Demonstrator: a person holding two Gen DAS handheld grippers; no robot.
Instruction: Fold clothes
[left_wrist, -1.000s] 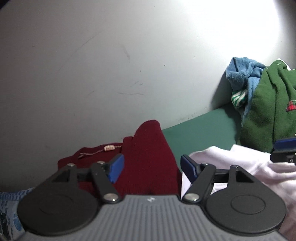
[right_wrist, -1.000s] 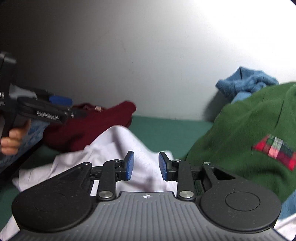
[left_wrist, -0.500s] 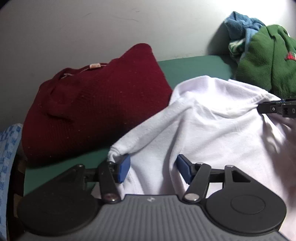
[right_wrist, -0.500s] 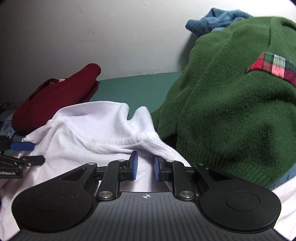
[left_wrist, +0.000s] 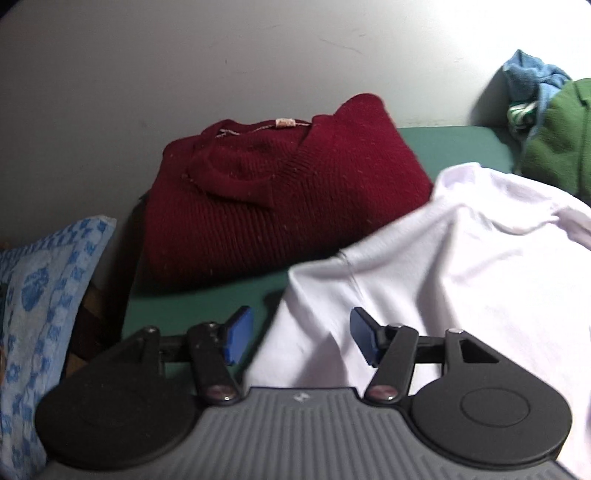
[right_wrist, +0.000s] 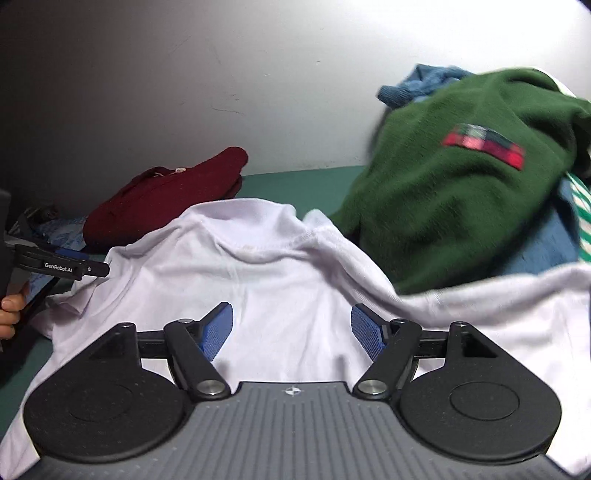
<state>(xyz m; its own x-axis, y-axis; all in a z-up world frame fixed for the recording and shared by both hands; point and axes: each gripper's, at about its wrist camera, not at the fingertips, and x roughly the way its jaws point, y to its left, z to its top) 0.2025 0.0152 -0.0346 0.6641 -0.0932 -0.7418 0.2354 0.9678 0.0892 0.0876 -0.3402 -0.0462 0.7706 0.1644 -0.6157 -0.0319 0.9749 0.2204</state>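
Currently, both tools are standing open and holding nothing. The left tool (left_wrist: 295, 338) is hovering at the left edge of the white T-shirt (right_wrist: 280, 280), with its right blue pad over the cloth and its left pad over the bare green surface (left_wrist: 450, 142); whether either pad is touching the fabric cannot be told. The right tool (right_wrist: 291, 328) is sitting low over the middle of the same shirt, jaws spread wide, with cloth showing between them but not pinched.

The white T-shirt is lying spread but rumpled on the green surface, its neck end pointing toward the wall (left_wrist: 221, 55). Its right side is running under, or against, the green sweater (right_wrist: 461, 184), which is heaped with a blue garment (right_wrist: 424, 86) behind it. A maroon sweater (left_wrist: 273, 192) is lying already folded at the back left, apart from the shirt. A blue patterned cloth (left_wrist: 40, 295) is showing at the far left.

Judgement: the step in hand appears to be setting the shirt flat before the first fold.

- Each tool should be taking a single layer at an outer edge or shoulder seam, not a bunch from the middle.
- The right side should be drawn free of the green sweater first, or that heap is likely to drag along.
- Both grips should be moving together to avoid fresh wrinkles.
- The fabric looks thin and limp, so a shallow pinch may slip.
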